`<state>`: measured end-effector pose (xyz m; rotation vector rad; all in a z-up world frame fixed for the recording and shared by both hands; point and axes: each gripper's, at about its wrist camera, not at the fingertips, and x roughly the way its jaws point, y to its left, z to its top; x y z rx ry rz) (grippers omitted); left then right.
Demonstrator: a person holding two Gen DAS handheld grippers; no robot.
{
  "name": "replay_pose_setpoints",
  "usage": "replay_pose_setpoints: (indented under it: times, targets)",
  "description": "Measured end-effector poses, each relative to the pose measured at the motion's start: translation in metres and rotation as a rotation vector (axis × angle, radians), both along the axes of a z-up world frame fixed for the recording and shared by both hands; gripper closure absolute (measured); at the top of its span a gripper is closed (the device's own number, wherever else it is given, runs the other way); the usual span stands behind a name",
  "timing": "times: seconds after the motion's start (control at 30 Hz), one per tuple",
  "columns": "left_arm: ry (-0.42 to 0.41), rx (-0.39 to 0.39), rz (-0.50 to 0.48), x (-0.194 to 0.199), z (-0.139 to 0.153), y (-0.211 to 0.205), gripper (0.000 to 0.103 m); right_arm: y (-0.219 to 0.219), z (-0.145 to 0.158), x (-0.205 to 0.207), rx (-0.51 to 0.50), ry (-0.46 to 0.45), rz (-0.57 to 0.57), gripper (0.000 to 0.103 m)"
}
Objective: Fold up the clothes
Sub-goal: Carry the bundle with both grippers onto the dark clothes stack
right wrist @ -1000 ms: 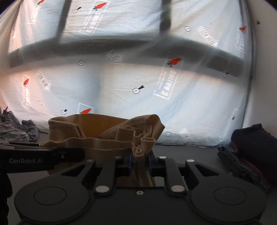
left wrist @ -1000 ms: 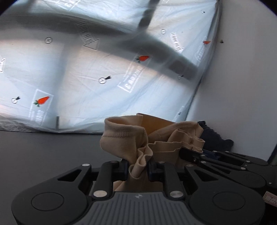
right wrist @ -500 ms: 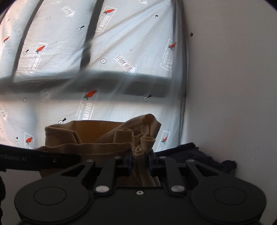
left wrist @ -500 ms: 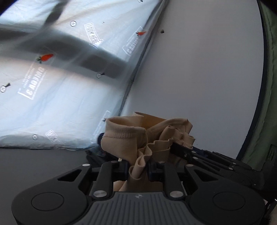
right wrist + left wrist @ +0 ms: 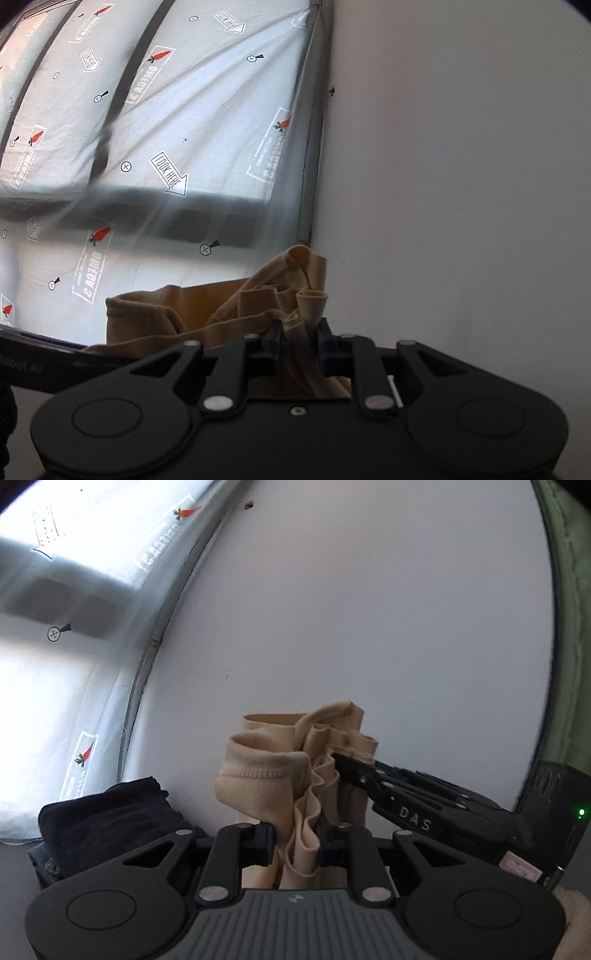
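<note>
A beige garment (image 5: 266, 782) is bunched between both grippers and carried off the surface. My left gripper (image 5: 297, 836) is shut on a gathered fold of it, with a hemmed cuff sticking out to the left of the fingers. In the right wrist view the same beige garment (image 5: 221, 310) shows, and my right gripper (image 5: 301, 341) is shut on another pleated fold. The right gripper's black fingers (image 5: 373, 779) reach into the cloth from the right in the left wrist view. Both tools point about level toward a plain white wall (image 5: 351, 609).
A pile of dark folded clothes (image 5: 107, 816) lies low on the left, by the wall's foot. A window covered with printed plastic film (image 5: 147, 147) fills the left side. A green curtain edge (image 5: 569, 609) hangs at the far right. The other tool's black bar (image 5: 40, 369) crosses low left.
Both grippers swung sideways together with the garment; the view slid from the film-covered window to the white wall. The dark pile now sits left of the left gripper. The grips are unchanged.
</note>
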<state>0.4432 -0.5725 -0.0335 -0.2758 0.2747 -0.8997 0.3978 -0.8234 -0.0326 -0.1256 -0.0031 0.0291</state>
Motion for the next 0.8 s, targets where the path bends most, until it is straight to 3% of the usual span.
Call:
replay_pose_setpoints:
  times: [0.1,0.27,0.4,0.47,0.67,0.8]
  targets:
    - [0.009,-0.003,0.048,0.041,-0.007,-0.010,0.082,-0.023,-0.002,0.048,-0.006,-0.007,0.050,0.084]
    - [0.062,0.030,0.166,0.133,-0.033,-0.004,0.082,-0.014,-0.026,0.158,0.092,0.030,0.118,0.084]
    - [0.245,0.049,0.252,0.207,-0.081,0.008,0.082,0.023,-0.052,0.245,0.034,0.112,0.097,0.090]
    - [0.290,0.065,0.278,0.226,-0.103,0.011,0.081,0.035,-0.064,0.276,-0.010,0.159,0.117,0.091]
    - [0.409,0.019,0.262,0.245,-0.148,0.017,0.076,0.066,-0.129,0.314,-0.196,0.323,0.114,0.094]
    - [0.449,-0.030,0.231,0.256,-0.166,0.019,0.075,0.065,-0.139,0.329,-0.177,0.367,0.121,0.094]
